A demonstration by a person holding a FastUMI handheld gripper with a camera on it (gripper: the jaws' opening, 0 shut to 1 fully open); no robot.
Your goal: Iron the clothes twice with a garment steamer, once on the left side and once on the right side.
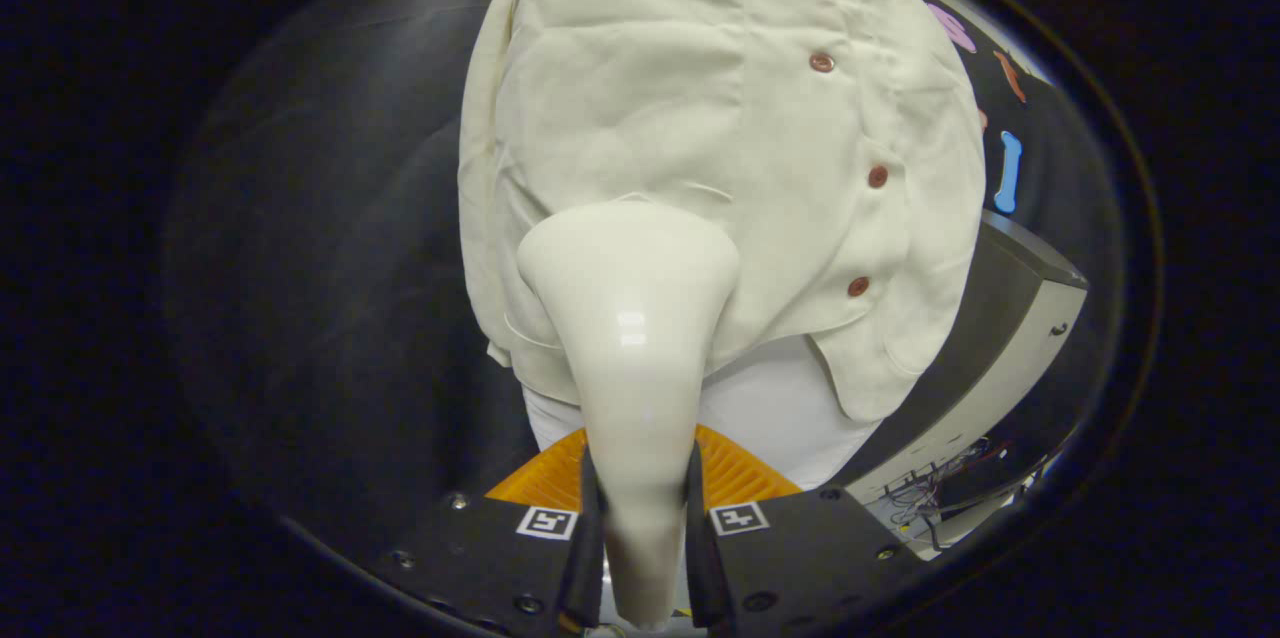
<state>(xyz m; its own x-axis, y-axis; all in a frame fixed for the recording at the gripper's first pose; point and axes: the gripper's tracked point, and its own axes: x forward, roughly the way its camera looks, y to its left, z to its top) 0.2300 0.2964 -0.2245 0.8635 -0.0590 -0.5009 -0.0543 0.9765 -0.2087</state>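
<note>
The garment steamer (630,318) is held in the gripper (640,538). Its thin cream handle is squeezed between the two black fingers (585,543), one pressed on each side. The handle gets wider as it goes up and ends in a broad head. The head is laid against the lower left part of the shirt (700,118), just above the hem.

The shirt is cream and is hung up in front of the gripper. A row of small reddish-brown buttons (821,62) is seen running down its front, to the right of the steamer head. Some soft folds are seen in the cloth.

A white board (780,418) is seen below the hem, behind the shirt. An orange ribbed part (735,478) is seen just above the fingers, behind the handle. A grey and cream stand (1000,358) is seen to the right of the shirt, with thin wires (930,488) near its foot.
</note>
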